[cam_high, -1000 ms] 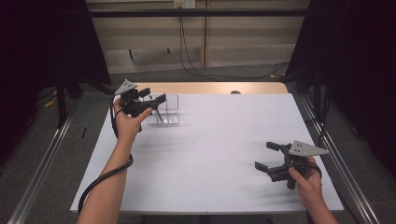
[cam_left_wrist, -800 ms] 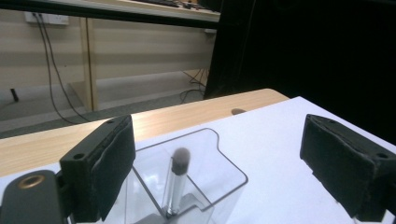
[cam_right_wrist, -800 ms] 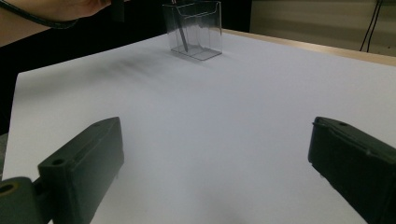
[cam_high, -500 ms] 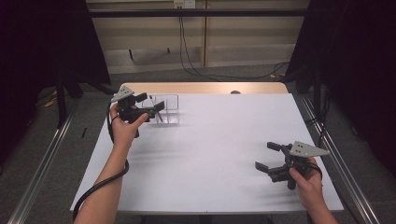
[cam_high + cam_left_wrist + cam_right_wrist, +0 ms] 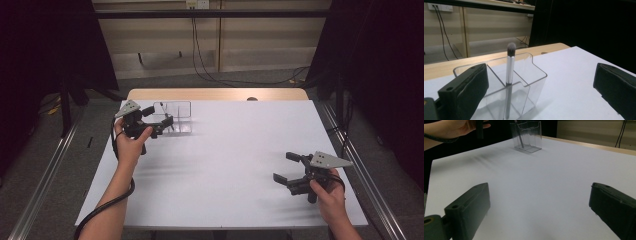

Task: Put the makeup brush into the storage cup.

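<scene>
Left tongs (image 5: 541, 82) just opened wide off the brush (image 5: 509, 75) now standing between them in the holder (image 5: 534, 82), right tongs (image 5: 295, 172) gaping empty; brush looks light, stiff and slick, so I'd pinch mid-ferrule.

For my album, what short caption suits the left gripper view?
A makeup brush stands bristles-up in a clear acrylic organizer, framed by the left gripper with jaws wide apart.

Clear glossy plastic holder (image 5: 524, 82), shiny metal brush (image 5: 510, 67), matt table (image 5: 240, 150)

I count one makeup brush (image 5: 510, 65), one clear two-compartment holder (image 5: 534, 75) (brush inside), and my two grippers (image 5: 159, 118) (image 5: 286, 168).
</scene>
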Tool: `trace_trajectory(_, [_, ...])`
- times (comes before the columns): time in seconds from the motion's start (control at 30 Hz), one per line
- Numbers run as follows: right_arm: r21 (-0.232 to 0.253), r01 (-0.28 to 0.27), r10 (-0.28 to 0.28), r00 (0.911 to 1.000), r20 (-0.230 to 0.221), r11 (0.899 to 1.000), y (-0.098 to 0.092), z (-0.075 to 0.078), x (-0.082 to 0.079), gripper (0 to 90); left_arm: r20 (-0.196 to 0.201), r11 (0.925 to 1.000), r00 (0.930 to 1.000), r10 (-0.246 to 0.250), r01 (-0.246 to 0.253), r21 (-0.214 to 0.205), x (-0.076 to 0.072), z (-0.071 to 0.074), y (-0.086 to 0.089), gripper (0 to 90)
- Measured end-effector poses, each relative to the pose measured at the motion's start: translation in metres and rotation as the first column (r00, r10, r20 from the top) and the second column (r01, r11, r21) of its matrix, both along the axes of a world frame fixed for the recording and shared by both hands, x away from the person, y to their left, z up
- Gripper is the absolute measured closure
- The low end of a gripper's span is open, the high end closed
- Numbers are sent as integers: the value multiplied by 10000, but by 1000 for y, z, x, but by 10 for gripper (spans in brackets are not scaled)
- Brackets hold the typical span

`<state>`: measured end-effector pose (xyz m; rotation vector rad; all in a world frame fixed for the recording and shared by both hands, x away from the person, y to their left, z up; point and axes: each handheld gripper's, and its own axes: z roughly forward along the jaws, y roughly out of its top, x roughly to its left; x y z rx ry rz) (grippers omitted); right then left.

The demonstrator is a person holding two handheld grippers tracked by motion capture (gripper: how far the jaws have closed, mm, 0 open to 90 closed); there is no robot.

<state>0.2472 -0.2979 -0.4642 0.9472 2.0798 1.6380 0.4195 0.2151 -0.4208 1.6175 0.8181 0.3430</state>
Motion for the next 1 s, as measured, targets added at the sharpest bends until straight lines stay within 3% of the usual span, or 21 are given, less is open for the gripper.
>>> trace_trajectory(0.73, [-20,-4,4,10000,-14,10000,0,0,0,31,111,9990,9990,-425,423,161,-22,-16,3,0])
trace_trajectory(1.0, [-52,0,0,10000,28,10000,0,0,0,31,258,9961,9961,-843,836,291,-31,-17,4,0])
